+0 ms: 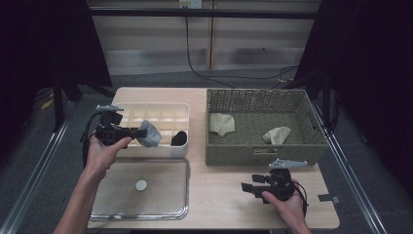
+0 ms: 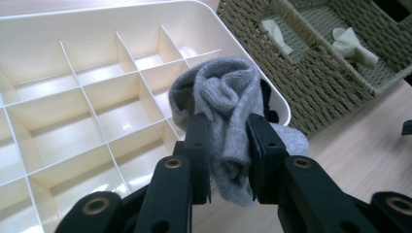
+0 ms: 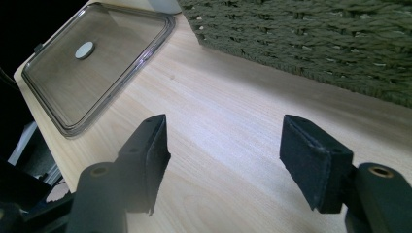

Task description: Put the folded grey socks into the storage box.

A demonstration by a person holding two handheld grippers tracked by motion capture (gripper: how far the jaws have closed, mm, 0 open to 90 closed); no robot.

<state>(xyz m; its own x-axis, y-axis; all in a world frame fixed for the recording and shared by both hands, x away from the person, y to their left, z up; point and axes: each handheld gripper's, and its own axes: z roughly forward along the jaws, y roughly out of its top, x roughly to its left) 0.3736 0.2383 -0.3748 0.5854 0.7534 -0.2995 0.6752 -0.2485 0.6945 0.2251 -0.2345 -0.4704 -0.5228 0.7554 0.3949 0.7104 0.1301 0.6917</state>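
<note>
My left gripper [image 1: 139,132] [image 2: 228,145] is shut on a rolled grey sock [image 1: 150,134] [image 2: 228,111], holding it above the front middle of the white divided organizer box [image 1: 168,111] [image 2: 58,102]. A black sock [image 1: 179,138] lies in the box's front right compartment. Two cream socks [image 1: 221,123] [image 1: 277,134] [image 2: 352,44] rest in the woven green basket [image 1: 260,151] [image 2: 311,82]. My right gripper [image 1: 247,187] [image 3: 223,145] hovers low over the bare wood in front of the basket, open, with nothing between its pads.
A clear plastic lid [image 1: 141,187] [image 3: 92,63] with a round white disc lies on the table's front left. The wooden table [image 1: 219,204] ends close behind both hands. Black frame posts and rails flank the table.
</note>
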